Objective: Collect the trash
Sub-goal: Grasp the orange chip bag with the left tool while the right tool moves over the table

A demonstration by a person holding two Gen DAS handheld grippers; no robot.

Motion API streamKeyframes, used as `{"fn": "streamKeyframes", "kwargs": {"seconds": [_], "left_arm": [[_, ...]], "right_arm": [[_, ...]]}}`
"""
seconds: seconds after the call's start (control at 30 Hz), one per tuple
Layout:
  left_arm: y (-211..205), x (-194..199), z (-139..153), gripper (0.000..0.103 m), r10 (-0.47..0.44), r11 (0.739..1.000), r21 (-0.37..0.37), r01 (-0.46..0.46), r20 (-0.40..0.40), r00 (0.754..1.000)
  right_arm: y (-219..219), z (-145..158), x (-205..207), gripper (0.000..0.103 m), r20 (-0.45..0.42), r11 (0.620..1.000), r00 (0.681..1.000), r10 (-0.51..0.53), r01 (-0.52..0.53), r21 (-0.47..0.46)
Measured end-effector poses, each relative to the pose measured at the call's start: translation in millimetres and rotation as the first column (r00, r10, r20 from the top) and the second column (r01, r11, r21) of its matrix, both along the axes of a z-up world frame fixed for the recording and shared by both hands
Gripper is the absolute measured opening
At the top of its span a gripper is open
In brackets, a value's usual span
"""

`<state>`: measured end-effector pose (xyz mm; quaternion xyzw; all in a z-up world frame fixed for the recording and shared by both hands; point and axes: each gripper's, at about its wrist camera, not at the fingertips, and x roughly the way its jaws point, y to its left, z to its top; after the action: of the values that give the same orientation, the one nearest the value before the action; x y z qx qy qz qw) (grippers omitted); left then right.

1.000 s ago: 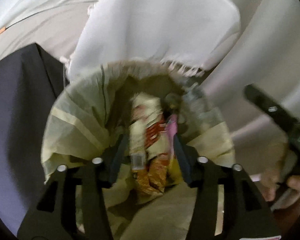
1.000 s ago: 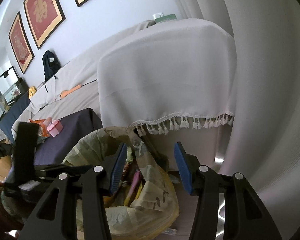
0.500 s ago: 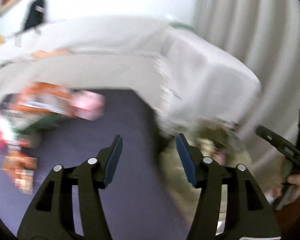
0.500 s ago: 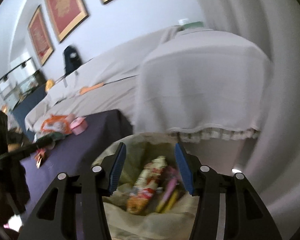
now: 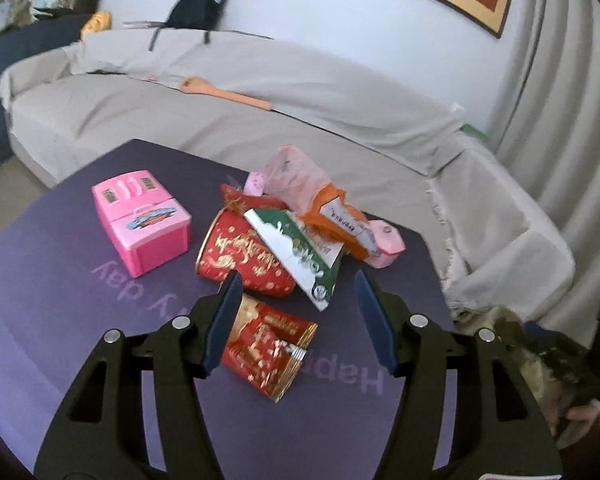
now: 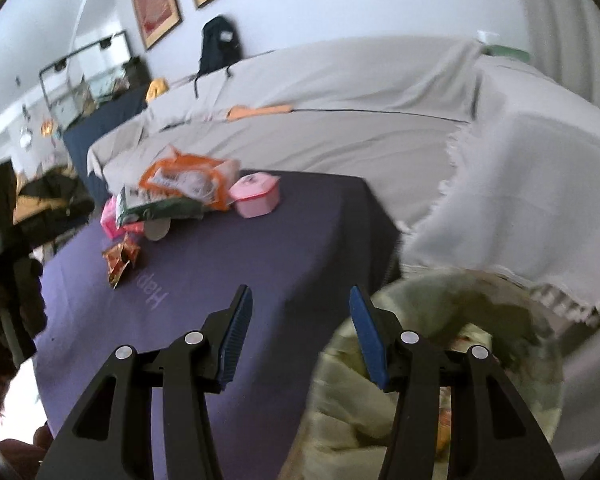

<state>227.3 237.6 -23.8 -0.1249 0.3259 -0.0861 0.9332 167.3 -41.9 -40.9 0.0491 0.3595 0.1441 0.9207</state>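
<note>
Left tool (image 5: 298, 316) spread open, empty, jaws just widened, low in the frame above a red foil wrapper (image 5: 268, 350) on the purple worktop (image 5: 60, 280); red cup (image 5: 244, 258), green-white packet (image 5: 300, 256), orange bag (image 5: 320, 204) heaped mid-frame; pink box (image 5: 142, 222) at left. Right tool (image 6: 300, 334) open, empty; trash bag (image 6: 440, 360) lower right, beside the worktop's edge.

Trash bag (image 6: 440, 344) blurred, edge-cropped.

Purple table (image 5: 80, 344) w/ "Happy day" print: pink toy box (image 5: 142, 220), red paper cup (image 5: 244, 256), red foil wrapper (image 5: 268, 352), green carton (image 5: 296, 256), orange bag (image 5: 320, 200), pink lidded tub (image 5: 386, 240).
</note>
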Motion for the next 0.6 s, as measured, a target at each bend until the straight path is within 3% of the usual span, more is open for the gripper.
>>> {"fn": "streamKeyframes", "kwargs": {"seconds": [0.13,0.23,0.33,0.6], "left_arm": [[-5.2,18.0,8.7,0.056,-0.062,0.997,0.058,0.059,0.045,0.997],[-7.3,45.9,16.7,0.056,-0.055,0.995,0.087,0.052,0.039,0.998],[-11.2,78.0,19.5,0.064,-0.034,0.997,0.072,0.034,0.000,0.999],[-29.0,144.3,-8.1,0.064,0.031,0.994,0.113,-0.011,-0.174,0.984]], "right_arm": [[32.2,-1.9,14.0,0.048,-0.014,0.999,0.999,0.036,-0.036,-0.039],[50.2,-4.7,24.5,0.048,-0.016,0.996,0.999,0.052,-0.053,-0.066],[61.7,-8.3,32.2,0.048,-0.018,0.997,0.999,0.046,-0.047,-0.064],[76.1,-21.6,50.6,0.048,-0.063,0.996,0.996,0.056,-0.060,-0.067]]}}
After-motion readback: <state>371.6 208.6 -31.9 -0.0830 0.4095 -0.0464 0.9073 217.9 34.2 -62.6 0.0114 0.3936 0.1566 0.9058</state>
